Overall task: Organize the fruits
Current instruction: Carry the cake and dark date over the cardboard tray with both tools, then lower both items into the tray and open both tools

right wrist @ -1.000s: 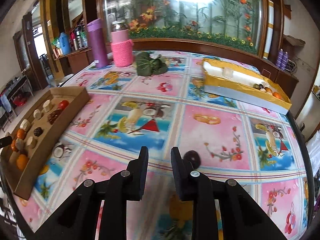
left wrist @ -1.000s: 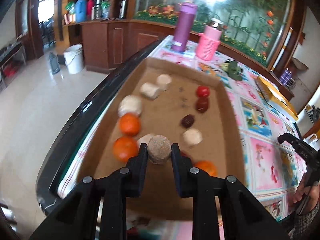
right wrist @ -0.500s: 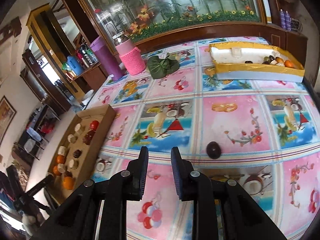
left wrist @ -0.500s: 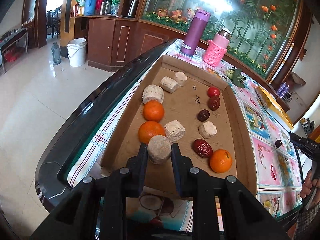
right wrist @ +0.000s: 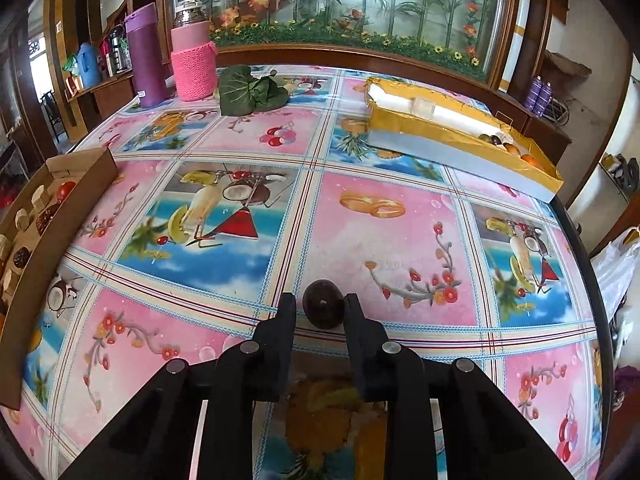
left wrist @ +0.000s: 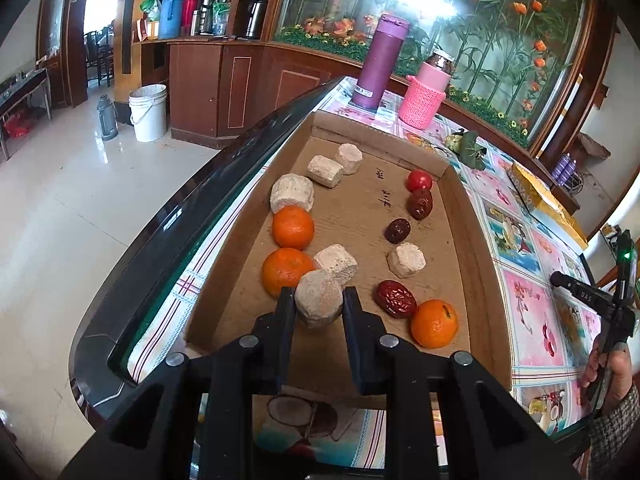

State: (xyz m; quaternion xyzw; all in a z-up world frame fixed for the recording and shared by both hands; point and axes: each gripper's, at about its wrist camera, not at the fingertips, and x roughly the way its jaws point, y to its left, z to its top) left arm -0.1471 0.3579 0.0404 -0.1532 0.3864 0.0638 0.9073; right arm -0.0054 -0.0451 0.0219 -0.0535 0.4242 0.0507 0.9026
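Now my left gripper (left wrist: 319, 305) clamps a pale round fruit (left wrist: 319, 303) over the cardboard tray (left wrist: 476, 240); my right gripper (right wrist: 320, 309) grips a dark fruit (right wrist: 323, 309) on the tablecloth (right wrist: 384, 248).

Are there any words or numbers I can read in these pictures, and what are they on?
"DAS": white letters on the black right gripper, seen in the left wrist view.
Handwritten black marks on the floor of the cardboard tray: too scrawled to read.
White label low on the purple bottle: too small to read.
Tablecloth: only pictures, no readable words.
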